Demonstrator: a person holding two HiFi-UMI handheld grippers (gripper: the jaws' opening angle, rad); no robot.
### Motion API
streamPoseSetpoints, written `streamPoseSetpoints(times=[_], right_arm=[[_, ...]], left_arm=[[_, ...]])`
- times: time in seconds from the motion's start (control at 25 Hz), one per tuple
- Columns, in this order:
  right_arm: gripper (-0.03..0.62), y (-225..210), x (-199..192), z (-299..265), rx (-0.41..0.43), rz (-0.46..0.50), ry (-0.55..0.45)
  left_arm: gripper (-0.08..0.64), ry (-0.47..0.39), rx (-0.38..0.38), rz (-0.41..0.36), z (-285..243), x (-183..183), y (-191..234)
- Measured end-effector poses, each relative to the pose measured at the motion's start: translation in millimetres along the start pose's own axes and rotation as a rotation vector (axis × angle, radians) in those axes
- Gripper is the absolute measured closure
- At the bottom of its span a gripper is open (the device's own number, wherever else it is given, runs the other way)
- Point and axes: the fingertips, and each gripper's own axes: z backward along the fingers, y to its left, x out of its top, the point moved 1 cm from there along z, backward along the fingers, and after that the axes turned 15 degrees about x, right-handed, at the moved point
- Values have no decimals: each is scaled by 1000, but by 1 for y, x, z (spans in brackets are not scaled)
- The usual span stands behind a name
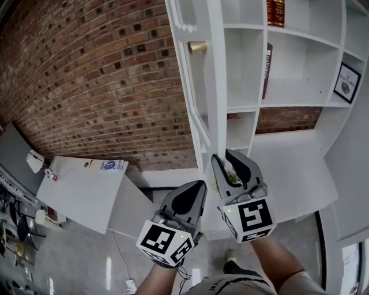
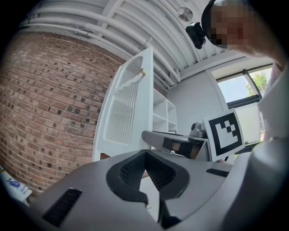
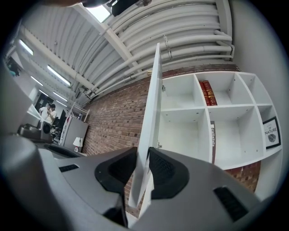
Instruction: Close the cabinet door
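Observation:
The white cabinet (image 1: 300,63) stands with its door (image 1: 214,86) swung out, edge-on toward me, a brass knob (image 1: 197,47) on its outer face. My right gripper (image 1: 223,157) holds the door's lower free edge, one pad on each face. The right gripper view shows the door (image 3: 151,113) running up from between the right gripper's (image 3: 142,155) pads. Just left of it and slightly lower is my left gripper (image 1: 199,185), clear of the door. In its own view the left gripper (image 2: 145,155) has its tips together and nothing between them, with the slatted door face (image 2: 131,108) beyond.
Red books (image 1: 275,11) and a dark book (image 1: 266,69) sit on the cabinet shelves, and a framed print (image 1: 346,80) at the right. A brick wall (image 1: 104,75) lies left of the door. A white table (image 1: 81,193) stands low left, a white counter (image 1: 294,167) under the shelves.

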Motion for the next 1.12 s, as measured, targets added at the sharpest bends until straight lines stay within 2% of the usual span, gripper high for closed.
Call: streamPoseSetpoints(times=[0.32,0.44,0.88,1.12], right_arm=[[509,-43,-9,20,-31,8,8],[511,-70,-14,28,-45,-23,-5],[508,-161,-33,30,-15,-115,-29],[500,-205,-43,21,-2,-130,-30]], left_arm=[[549,3,-54,-4,-38,-4,-31],[549,2,-69,-9,-54,-4,-44],[549,20,-96,-23,-110,-9,-76],[549,14,-104,-25,-140,-5,-86]])
